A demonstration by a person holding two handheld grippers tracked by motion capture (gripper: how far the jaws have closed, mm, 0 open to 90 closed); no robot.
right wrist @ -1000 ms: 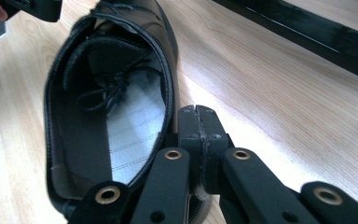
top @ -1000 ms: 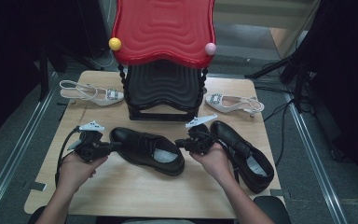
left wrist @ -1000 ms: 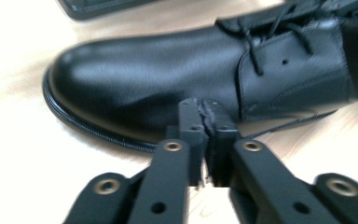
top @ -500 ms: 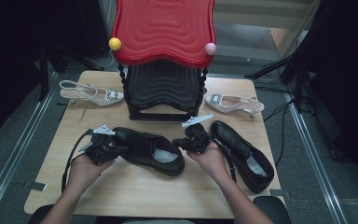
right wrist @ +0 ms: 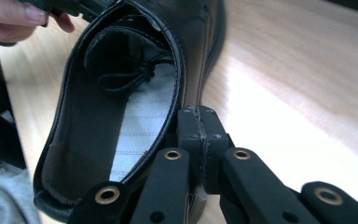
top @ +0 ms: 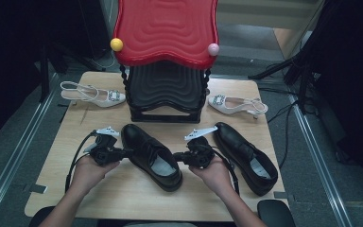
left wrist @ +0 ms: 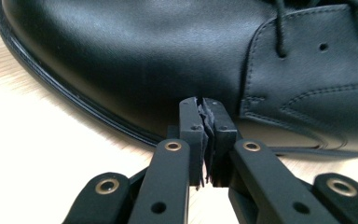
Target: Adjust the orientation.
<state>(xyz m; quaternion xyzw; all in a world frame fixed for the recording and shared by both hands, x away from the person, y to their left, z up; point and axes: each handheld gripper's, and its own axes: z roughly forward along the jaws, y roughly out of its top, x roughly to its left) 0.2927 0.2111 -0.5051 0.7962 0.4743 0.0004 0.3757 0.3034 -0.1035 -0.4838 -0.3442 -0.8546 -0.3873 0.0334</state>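
Pale wooden table (top: 123, 208) in a dim room, lit from above.
Grey floor (top: 9, 137) at both frame sides; dark equipment and cables (top: 283, 118) at upper right; red-topped black wavy stand (top: 165, 90) at top centre; metal rails (top: 326, 175) flank the table.

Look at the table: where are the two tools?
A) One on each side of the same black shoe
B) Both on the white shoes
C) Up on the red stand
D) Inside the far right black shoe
A: the left tool and the right tool sit on either side of the middle black shoe.
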